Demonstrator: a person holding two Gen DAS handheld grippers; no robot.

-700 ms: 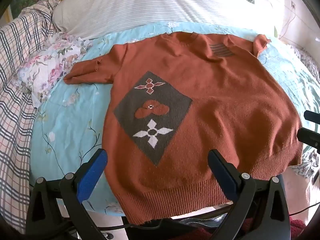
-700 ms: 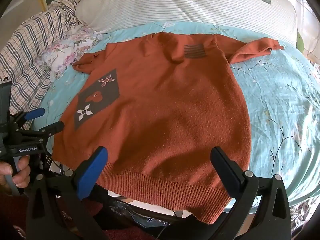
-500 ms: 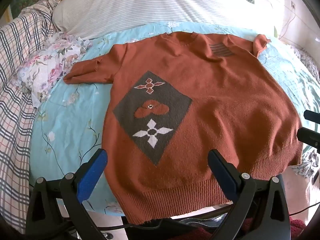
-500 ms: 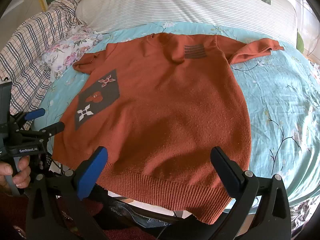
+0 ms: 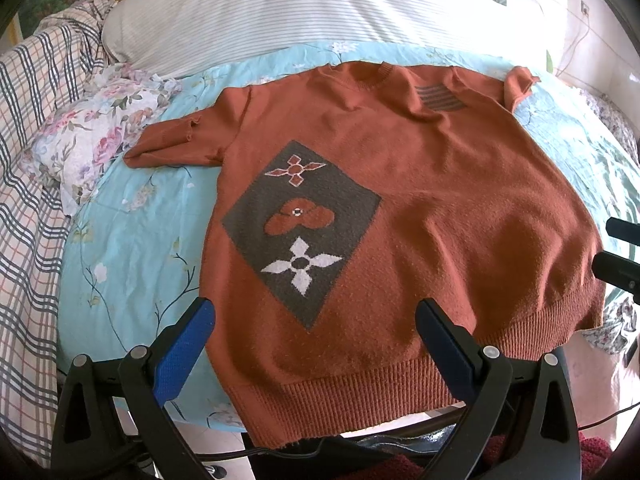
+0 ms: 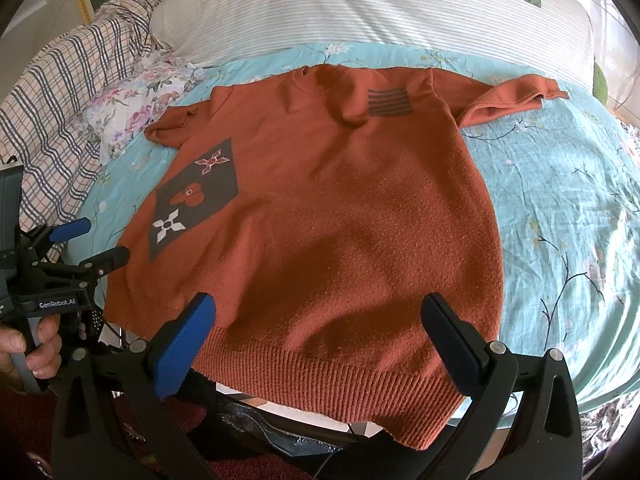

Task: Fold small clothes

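A rust-orange knitted sweater [image 5: 420,200] lies spread flat, front up, on a bed covered with a light-blue floral sheet [image 5: 132,240], its ribbed hem [image 5: 360,392] hanging over the near edge of the bed and its neckline toward the far side, where a white striped pillow [image 5: 280,12] runs along the head. A dark grey diamond patch [image 5: 300,228] with three flower motifs sits on the sweater's front toward the bed's left side, and a small block of dark stripes [image 5: 438,98] marks the chest near the collar. One short sleeve [image 5: 176,148] stretches toward the left edge of the bed, its cuff touching a crumpled floral cloth [image 5: 92,140] that lies against a plaid blanket [image 5: 28,200]; the other sleeve [image 6: 512,96] points toward the right edge. The left hand-held gripper [image 5: 316,320] hovers just above the hem near the sweater's left corner, jaws spread wide with nothing between them; its blue pads [image 5: 184,352] frame the lower tip of the diamond patch. The right hand-held gripper [image 6: 320,316] hangs over the hem toward the sweater's right corner, likewise spread wide and pinching nothing. In the right wrist view the left tool appears at the near left edge of the bed, held by the person's hand [image 6: 28,352].
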